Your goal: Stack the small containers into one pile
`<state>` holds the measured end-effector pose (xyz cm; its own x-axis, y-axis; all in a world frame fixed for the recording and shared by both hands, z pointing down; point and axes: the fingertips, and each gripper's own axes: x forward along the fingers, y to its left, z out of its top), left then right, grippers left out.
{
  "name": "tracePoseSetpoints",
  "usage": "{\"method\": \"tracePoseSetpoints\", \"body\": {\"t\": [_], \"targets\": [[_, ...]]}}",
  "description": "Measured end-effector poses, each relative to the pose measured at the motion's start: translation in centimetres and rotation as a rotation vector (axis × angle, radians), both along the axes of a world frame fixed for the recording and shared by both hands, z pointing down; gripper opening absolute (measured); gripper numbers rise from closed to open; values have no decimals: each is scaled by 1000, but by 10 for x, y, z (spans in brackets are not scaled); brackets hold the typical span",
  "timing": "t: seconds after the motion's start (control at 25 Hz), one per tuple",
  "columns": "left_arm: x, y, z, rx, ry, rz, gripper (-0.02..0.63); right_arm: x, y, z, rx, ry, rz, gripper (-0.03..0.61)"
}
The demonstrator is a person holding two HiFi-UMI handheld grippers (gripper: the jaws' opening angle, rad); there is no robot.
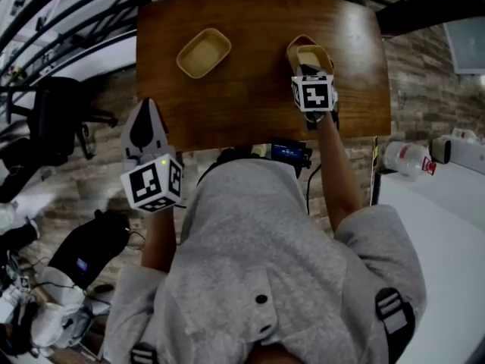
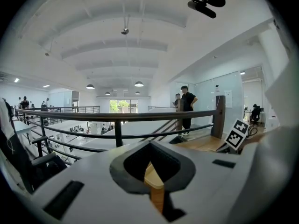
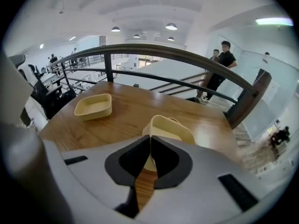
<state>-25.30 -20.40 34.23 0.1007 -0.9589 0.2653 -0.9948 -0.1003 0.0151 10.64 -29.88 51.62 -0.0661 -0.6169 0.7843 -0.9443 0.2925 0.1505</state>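
Small cream plastic containers sit in 2 spots on the brown wooden table [image 1: 258,97]. At the table's near left corner the left gripper [image 1: 145,105] hangs with jaws together on nothing, probably parked clear of the work. The lone container [image 1: 204,52], shallow and rectangular, rests upright on the left half. On the right half, the right gripper [image 3: 149,141] is clamped on the near rim of the tilted container [image 3: 170,127], likely to carry it across.
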Motion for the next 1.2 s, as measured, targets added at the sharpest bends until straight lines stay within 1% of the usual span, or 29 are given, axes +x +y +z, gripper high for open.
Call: {"method": "tracePoseSetpoints", "body": {"t": [0.08,0.2,0.28,0.48,0.6,0.68,0.72,0.76,0.8,0.84,0.88,0.96,1.04,1.12,1.2], "targets": [[13,-5,0,0,0,23,11,8,-8,-2,20,-22,64,28],[30,-9,-4,3,-5,45,11,17,-18,2,18,-59,192,28],[35,-7,-6,1,-9,50,11,24,-21,5,20,-59,270,28],[36,-1,-9,0,-20,36,11,37,-41,-9,110,-69,424,28],[34,1,-9,-4,-23,24,11,51,-53,-18,149,-73,548,28],[34,2,-6,-12,-24,20,11,54,-60,-24,167,-77,592,28],[34,3,-6,-15,-26,18,11,52,-65,-27,174,-79,583,28],[35,4,-6,-16,-28,15,11,48,-69,-32,181,-82,549,28],[38,6,-6,-15,-29,13,11,45,-72,-37,188,-83,489,28],[42,9,-7,-14,-29,11,11,43,-72,-43,195,-75,402,28],[47,12,-9,-13,-28,9,11,43,-69,-48,203,-55,296,28],[57,18,-12,-7,-22,5,11,52,-55,-56,225,18,58,28],[61,20,-11,-2,-18,7,11,68,-41,-62,252,105,-165,28],[61,17,-6,-6,-21,12,11,86,-32,-59,263,183,-364,28],[63,14,-1,-18,-29,16,11,98,-21,-52,249,215,-566,28]]}}
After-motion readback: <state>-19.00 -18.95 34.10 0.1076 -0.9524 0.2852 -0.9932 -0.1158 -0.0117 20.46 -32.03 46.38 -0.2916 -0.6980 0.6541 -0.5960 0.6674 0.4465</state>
